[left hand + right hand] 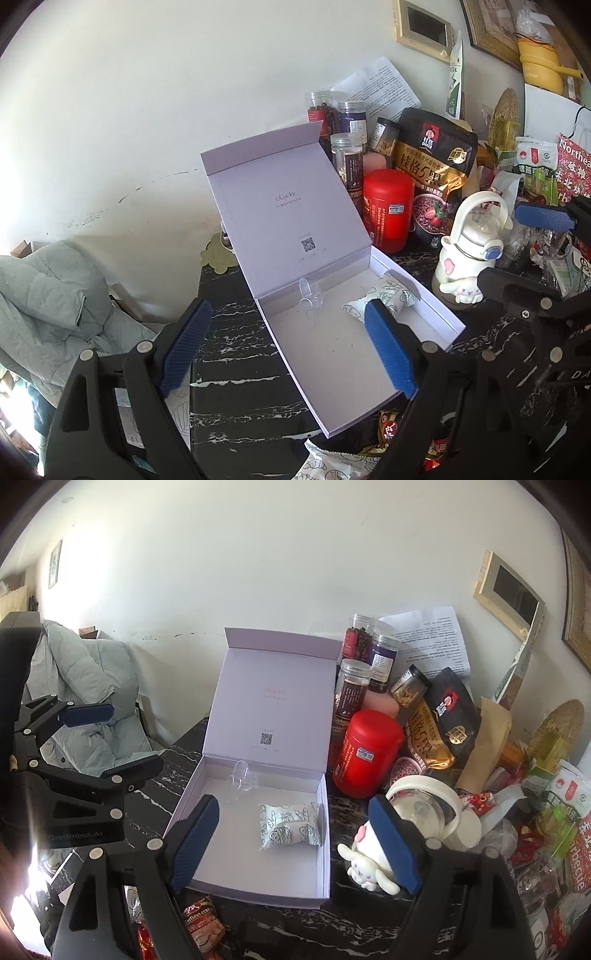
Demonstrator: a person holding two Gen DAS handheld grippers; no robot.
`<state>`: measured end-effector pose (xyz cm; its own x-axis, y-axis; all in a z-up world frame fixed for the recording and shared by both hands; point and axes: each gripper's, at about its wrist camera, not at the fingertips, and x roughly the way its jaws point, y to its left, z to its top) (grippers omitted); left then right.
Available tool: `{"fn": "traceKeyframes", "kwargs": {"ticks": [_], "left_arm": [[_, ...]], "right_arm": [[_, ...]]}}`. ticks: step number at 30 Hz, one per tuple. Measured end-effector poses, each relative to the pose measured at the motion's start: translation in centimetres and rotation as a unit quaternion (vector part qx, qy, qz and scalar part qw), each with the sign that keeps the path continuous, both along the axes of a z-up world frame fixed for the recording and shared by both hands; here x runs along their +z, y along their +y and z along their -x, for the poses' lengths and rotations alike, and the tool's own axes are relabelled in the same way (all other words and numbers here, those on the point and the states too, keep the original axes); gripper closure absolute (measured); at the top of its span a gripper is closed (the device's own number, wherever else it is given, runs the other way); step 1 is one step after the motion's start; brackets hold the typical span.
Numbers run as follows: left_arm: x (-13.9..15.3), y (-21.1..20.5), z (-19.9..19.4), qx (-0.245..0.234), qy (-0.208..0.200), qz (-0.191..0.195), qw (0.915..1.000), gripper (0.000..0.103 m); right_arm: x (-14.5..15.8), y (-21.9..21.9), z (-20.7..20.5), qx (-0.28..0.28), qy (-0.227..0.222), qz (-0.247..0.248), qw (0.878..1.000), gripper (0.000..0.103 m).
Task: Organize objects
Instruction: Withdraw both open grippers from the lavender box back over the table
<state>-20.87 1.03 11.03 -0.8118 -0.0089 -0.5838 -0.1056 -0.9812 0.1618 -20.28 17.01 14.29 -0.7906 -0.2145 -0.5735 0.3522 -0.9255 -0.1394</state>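
A lilac gift box [327, 834] lies open on the dark marble table, its lid [273, 694] standing up at the back. Inside it lie a white printed snack packet [288, 827] near the right wall and a clear plastic stand [240, 775] at the hinge. My right gripper [295, 843] hovers open above the box's front, with nothing between its blue pads. In the left wrist view my left gripper [286, 347] is also open and empty above the same box [436, 306], and its right finger partly hides the packet [391, 295]. The left gripper [110, 738] also shows at the left edge of the right wrist view.
Right of the box stand a red canister [365, 753], several jars [354, 686], a black oat bag [443, 720] and a white cartoon bottle [424, 823]. Wrapped snacks [203, 923] lie in front of the box. A grey jacket [85, 686] hangs over a chair on the left.
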Motion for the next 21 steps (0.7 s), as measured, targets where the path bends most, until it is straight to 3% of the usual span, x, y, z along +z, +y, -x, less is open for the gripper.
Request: {"fn": "traceKeyframes", "kwargs": {"ticks": [10,17,21], "left_arm": [[1.7,-0.5,-3.7,0.009,0.029,0.001,0.9995,0.001],[2.0,0.0,-6.3,0.023,0.053,0.030,0.9979,0.000],[1.9,0.1,-7.6,0.020,0.046,0.017,0.9986,0.000]], "right_arm": [[1.5,0.4,-3.2,-0.012,0.012,0.010,1.000,0.011],[1.7,0.8,-5.2,-0.021,0.018,0.016,0.999,0.007],[1.5,1.2,-6.2,-0.026,0.017,0.023,0.999,0.005]]}}
